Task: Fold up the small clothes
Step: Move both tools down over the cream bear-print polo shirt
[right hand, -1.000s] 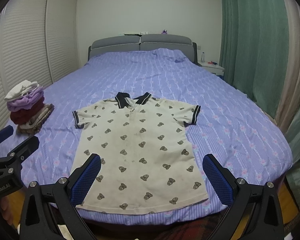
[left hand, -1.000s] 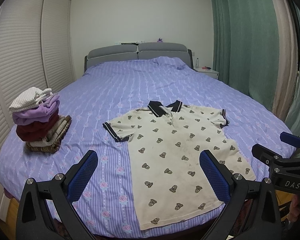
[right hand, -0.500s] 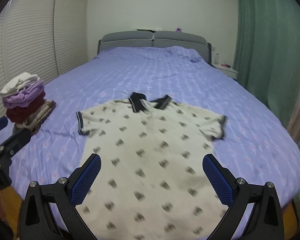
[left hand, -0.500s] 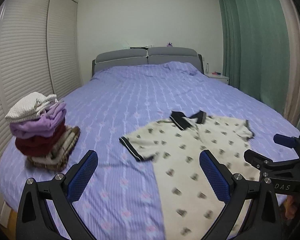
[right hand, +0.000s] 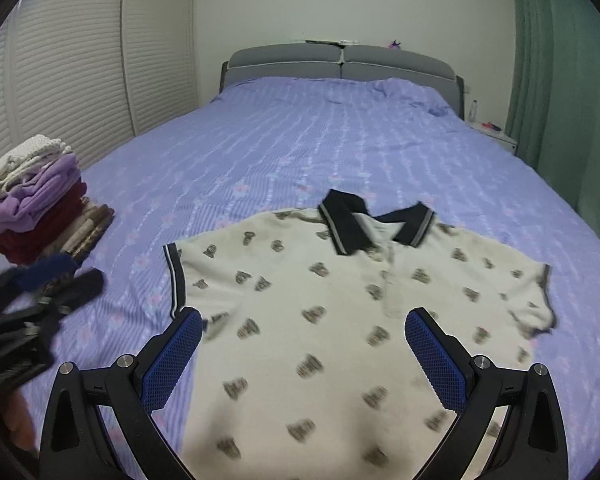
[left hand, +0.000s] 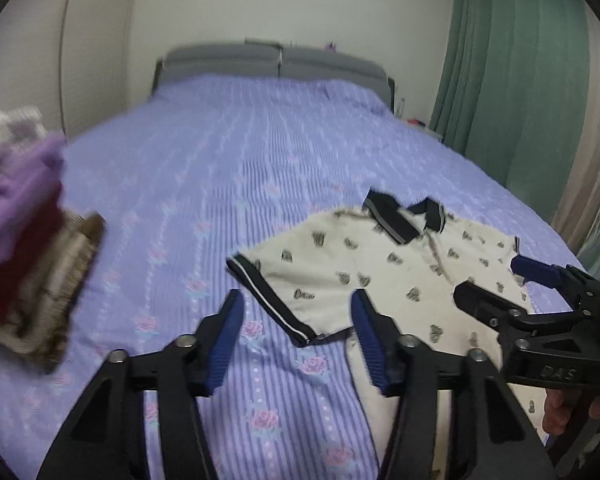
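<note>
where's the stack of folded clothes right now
The stack of folded clothes sits at the left edge of the purple striped bedspread, beside the slatted wardrobe doors, left of the cream printed polo shirt.

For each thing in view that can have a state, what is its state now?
Polo shirt: spread flat on the bed, front up, collar open, not yet folded.
Clothes pile: folded, stacked at the bed's left edge.
Left gripper: jaws have just been closing, nothing between them, the sleeve cuff just beyond.
Right gripper: open, above the shirt.
Curtain: drawn.

Purple floral-striped bed (right hand: 340,152), grey padded headboard (right hand: 340,60), green curtains (left hand: 512,80), louvred white wardrobe doors (right hand: 68,80), cream wall (right hand: 340,0)
</note>
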The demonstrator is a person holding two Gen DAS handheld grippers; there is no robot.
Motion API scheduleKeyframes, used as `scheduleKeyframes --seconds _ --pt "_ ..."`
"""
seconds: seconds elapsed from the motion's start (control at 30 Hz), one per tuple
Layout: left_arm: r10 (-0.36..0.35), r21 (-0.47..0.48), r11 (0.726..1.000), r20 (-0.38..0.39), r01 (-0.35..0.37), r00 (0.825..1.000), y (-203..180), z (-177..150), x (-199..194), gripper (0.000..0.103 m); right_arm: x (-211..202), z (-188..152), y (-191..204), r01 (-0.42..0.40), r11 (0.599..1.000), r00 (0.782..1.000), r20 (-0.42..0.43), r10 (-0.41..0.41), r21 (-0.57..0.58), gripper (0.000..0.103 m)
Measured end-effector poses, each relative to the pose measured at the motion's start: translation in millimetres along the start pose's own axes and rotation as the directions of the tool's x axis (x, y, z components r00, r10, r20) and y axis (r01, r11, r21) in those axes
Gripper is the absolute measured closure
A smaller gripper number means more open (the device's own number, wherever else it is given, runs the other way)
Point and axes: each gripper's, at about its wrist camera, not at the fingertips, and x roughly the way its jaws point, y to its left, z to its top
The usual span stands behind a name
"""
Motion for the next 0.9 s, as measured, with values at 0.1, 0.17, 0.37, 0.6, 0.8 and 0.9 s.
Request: scheduleKeyframes --seconds 0.1,0.17,0.37,0.6,0.8,0.9 --pt "-0.068 -0.075 0.995 -0.051 0.064 0.996 15.0 -2.0 31.9 0.068 19.6 2.5 7.7 -0.001 1.000 1.000 -0.013 0.001 -0.013 0.001" --pt "-0.121 -0.154 0.982 -0.073 0.109 0.990 28.0 -4.6 51.6 0.070 30.0 3.2 9.9 0.004 1.000 1.000 -0.027 -0.005 -0.019 0.001" --pt "-0.184 -0.305 0.941 -0.104 0.145 0.977 54.6 -14.4 87.4 0.070 54.3 0.8 10.2 0.005 1.000 0.998 -0.061 -0.006 -0.013 0.001" --pt "-0.232 -0.357 0.918 -0.135 0.172 0.963 69.7 -22.7 113.1 0.070 69.4 -4.6 8.8 0.014 1.000 0.996 -0.092 -0.015 -0.008 0.001" --pt "-0.301 -0.419 0.878 -0.102 0.233 0.948 82.6 -24.1 129.4 0.070 72.7 -6.0 5.5 0.010 1.000 0.994 -0.106 -0.007 0.026 0.001" --pt "-0.342 -0.468 0.843 -0.083 0.267 0.936 88.8 -20.9 137.8 0.070 70.8 -5.3 4.2 0.006 0.999 0.994 -0.107 -0.002 0.041 0.001"
